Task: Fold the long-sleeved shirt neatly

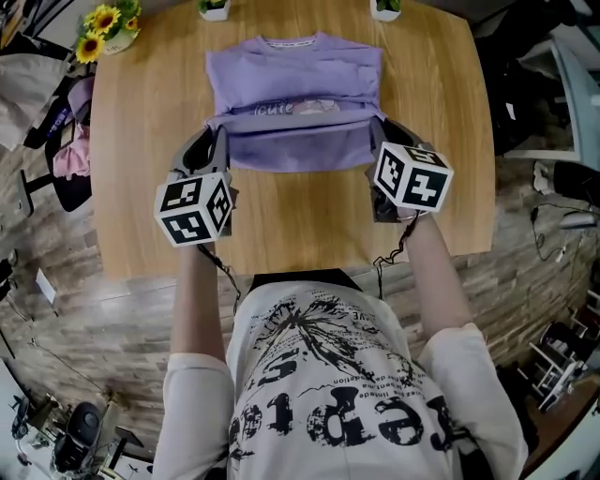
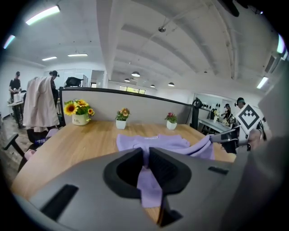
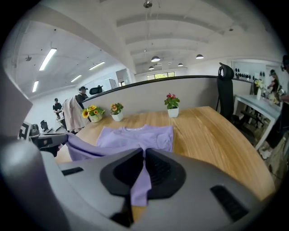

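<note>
1. Spanning the view below you, the wooden desk (image 1: 281,234) carries the shirt on its far half.
2. The purple shirt (image 1: 295,94) lies flat with its collar away from you. Its near edge is lifted off the desk and stretched between your two tools.
3. Your left hand-held gripper (image 2: 146,158) is clenched on the shirt's near left corner, with cloth hanging from between its jaws.
4. Your right hand-held gripper (image 3: 144,160) is clenched on the near right corner in the same way.
5. A pot of sunflowers (image 1: 105,23) stands at the far left corner of the desk, well apart from the shirt.
</note>
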